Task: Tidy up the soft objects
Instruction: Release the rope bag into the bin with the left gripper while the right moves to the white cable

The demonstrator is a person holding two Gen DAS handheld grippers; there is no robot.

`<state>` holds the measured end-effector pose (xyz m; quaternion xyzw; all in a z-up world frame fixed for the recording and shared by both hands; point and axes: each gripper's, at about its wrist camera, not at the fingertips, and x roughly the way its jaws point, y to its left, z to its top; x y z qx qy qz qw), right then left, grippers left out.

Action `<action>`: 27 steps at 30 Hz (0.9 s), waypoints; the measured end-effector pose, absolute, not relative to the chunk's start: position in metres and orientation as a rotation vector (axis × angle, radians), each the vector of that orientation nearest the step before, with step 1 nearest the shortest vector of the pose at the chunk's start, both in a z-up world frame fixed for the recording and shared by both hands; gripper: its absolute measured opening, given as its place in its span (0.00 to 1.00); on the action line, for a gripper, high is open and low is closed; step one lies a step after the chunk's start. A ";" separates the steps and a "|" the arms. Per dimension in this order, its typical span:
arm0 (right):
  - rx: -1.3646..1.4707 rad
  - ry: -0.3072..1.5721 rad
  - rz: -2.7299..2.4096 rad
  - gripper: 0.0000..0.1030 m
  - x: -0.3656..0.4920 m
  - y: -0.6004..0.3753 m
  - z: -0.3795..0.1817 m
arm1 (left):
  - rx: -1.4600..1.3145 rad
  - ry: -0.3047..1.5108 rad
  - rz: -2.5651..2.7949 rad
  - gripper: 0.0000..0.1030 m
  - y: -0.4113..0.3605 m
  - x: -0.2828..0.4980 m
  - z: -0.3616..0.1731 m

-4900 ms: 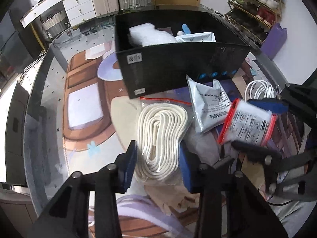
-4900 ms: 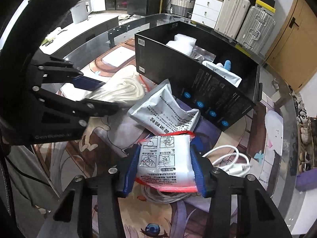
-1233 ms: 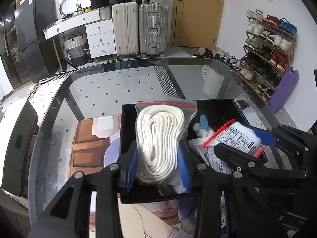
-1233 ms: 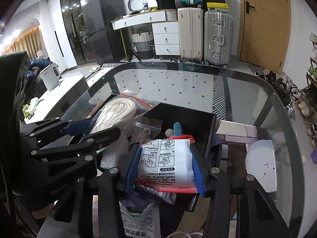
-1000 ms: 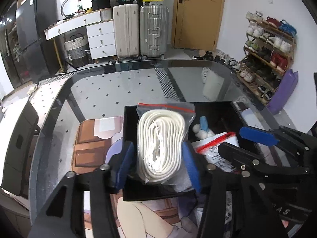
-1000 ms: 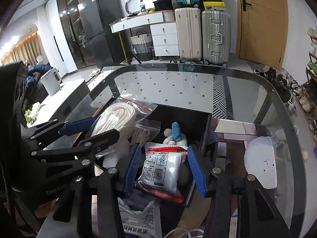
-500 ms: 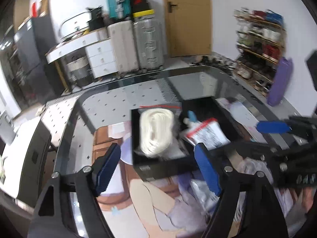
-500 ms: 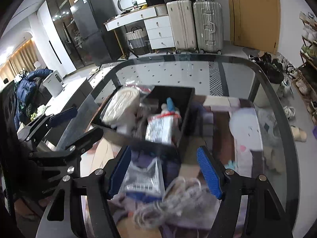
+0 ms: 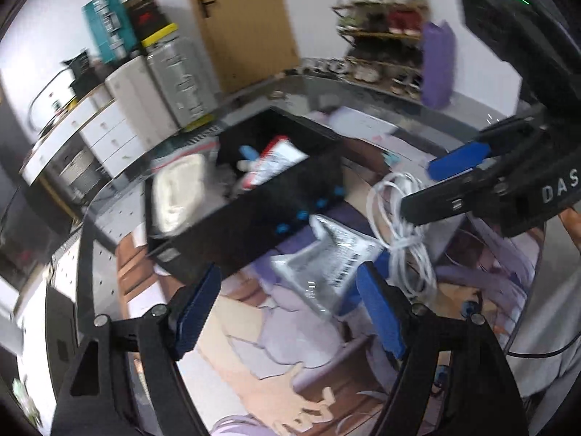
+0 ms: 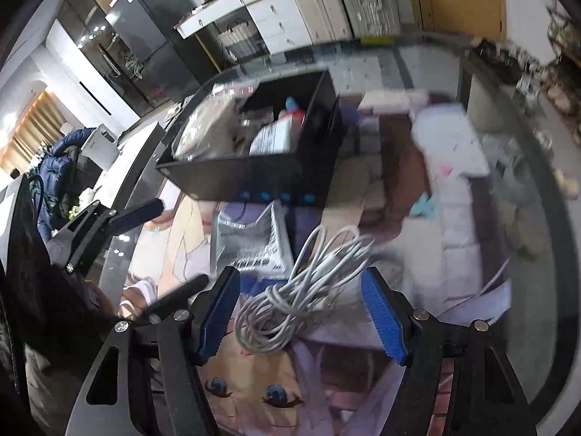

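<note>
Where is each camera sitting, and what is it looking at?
Left wrist: sits on the left gripper, looking down past its open jaws at the silver pouch; the right gripper shows at the right.
Right wrist: sits on the right gripper, looking down past its open jaws at the white cable; the left gripper shows at the left.
Shared: both see the black box, the pouch, the cable and the printed mat.

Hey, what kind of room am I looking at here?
Most likely a home living area by the entrance: suitcases beside a door, a shoe rack, a fridge.
</note>
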<state>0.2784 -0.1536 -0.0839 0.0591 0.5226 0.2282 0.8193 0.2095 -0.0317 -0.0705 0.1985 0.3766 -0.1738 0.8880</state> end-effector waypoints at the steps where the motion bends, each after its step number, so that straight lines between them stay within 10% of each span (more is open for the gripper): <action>1: 0.129 1.127 0.488 0.69 0.279 -0.152 -0.088 | 0.426 0.780 -0.375 0.76 -0.036 0.208 -0.072; 21: 0.123 1.157 0.446 0.69 0.295 -0.155 -0.106 | 0.428 0.893 -0.434 0.76 -0.051 0.240 -0.106; 27: 0.173 1.167 0.480 0.69 0.300 -0.150 -0.107 | 0.349 0.964 -0.450 0.45 -0.056 0.240 -0.104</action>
